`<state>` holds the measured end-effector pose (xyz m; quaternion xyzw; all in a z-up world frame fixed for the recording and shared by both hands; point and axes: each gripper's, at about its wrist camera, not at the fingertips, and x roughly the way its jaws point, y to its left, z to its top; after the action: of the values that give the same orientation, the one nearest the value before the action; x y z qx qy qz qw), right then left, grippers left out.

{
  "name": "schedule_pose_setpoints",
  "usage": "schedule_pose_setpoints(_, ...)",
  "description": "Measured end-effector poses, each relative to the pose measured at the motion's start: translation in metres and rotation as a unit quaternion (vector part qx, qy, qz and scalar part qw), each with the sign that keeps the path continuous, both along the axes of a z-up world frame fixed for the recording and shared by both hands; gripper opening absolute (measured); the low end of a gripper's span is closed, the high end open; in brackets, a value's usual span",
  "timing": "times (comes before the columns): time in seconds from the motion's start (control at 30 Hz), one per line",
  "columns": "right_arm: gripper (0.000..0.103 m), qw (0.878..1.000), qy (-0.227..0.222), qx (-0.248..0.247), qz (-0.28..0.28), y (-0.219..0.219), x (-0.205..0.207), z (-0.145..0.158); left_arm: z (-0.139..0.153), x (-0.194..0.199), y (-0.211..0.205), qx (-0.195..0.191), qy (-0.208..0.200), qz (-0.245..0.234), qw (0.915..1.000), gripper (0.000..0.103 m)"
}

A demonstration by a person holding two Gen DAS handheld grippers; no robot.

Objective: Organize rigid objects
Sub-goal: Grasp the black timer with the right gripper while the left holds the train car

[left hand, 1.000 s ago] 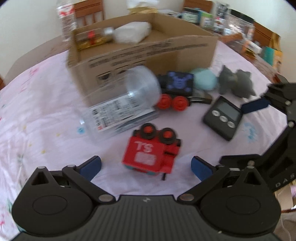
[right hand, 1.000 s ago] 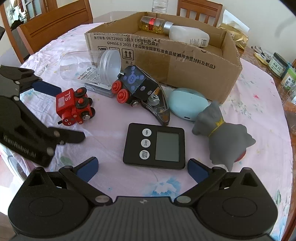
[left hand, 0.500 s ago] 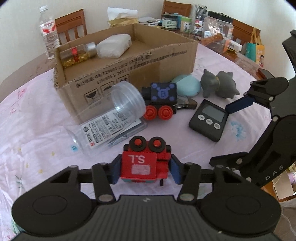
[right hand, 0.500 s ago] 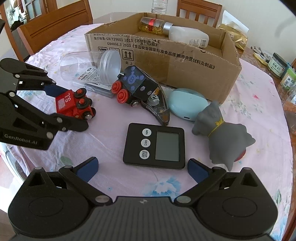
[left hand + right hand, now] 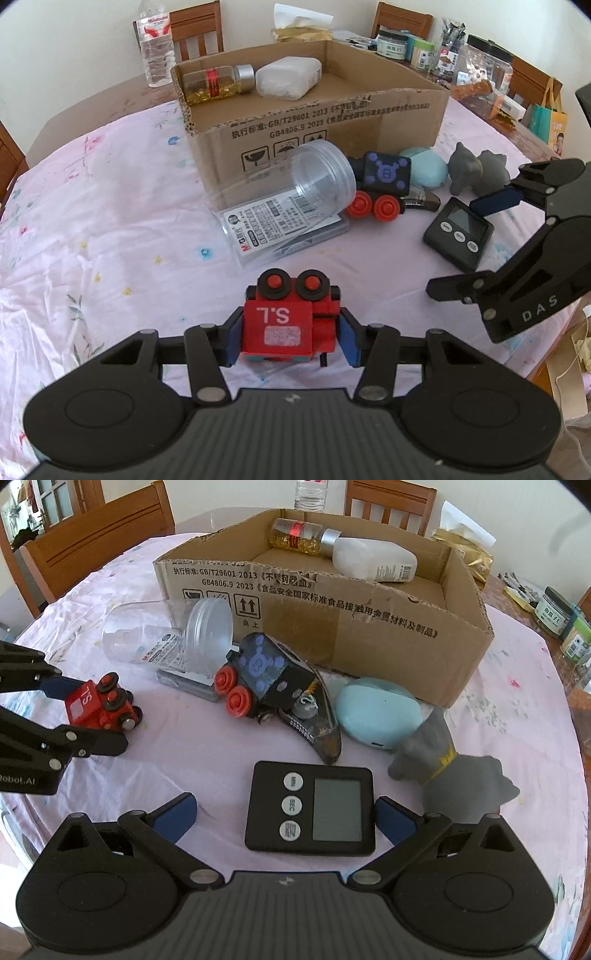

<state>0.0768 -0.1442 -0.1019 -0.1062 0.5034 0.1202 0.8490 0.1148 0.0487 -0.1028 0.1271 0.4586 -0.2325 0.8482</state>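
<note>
My left gripper [image 5: 290, 338] is shut on a red toy train [image 5: 288, 325] marked "TS", held a little above the pink tablecloth; it also shows in the right wrist view [image 5: 101, 705]. My right gripper [image 5: 284, 818] is open, its blue pads on either side of a black digital timer [image 5: 310, 806] that lies flat on the cloth. The open cardboard box [image 5: 332, 122] stands behind, holding a glass bottle [image 5: 218, 81] and a white bottle [image 5: 288, 77].
In front of the box lie a clear plastic jar [image 5: 295, 195], a black-and-blue toy train [image 5: 380, 184], a light blue case [image 5: 376, 709], a grey plush toy [image 5: 454, 775] and a dark curved piece [image 5: 317, 716]. Jars and chairs stand behind the table.
My left gripper closed on the red train and lifted it slightly. My right gripper moved forward so its open fingers bracket the timer.
</note>
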Motion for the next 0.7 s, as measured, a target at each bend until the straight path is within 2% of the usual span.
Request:
schedule_pose_setpoints(0.17, 0.084, 1.0, -0.007, 0.001, -0.01, -0.003, 0.0, 0.005, -0.001, -0.001, 0.001, -0.003, -0.001, -0.001, 1.0, 0.051)
schedule_pose_setpoints(0.33, 0.075, 1.0, -0.01, 0.0, -0.014, -0.005, 0.0, 0.007, -0.001, 0.002, 0.0, -0.002, -0.001, -0.01, 1.0, 0.052)
schedule_pose_setpoints(0.7, 0.074, 1.0, -0.003, -0.011, 0.002, -0.005, -0.003, 0.014, 0.005, 0.002, -0.003, 0.012, 0.012, -0.028, 0.9995, 0.051)
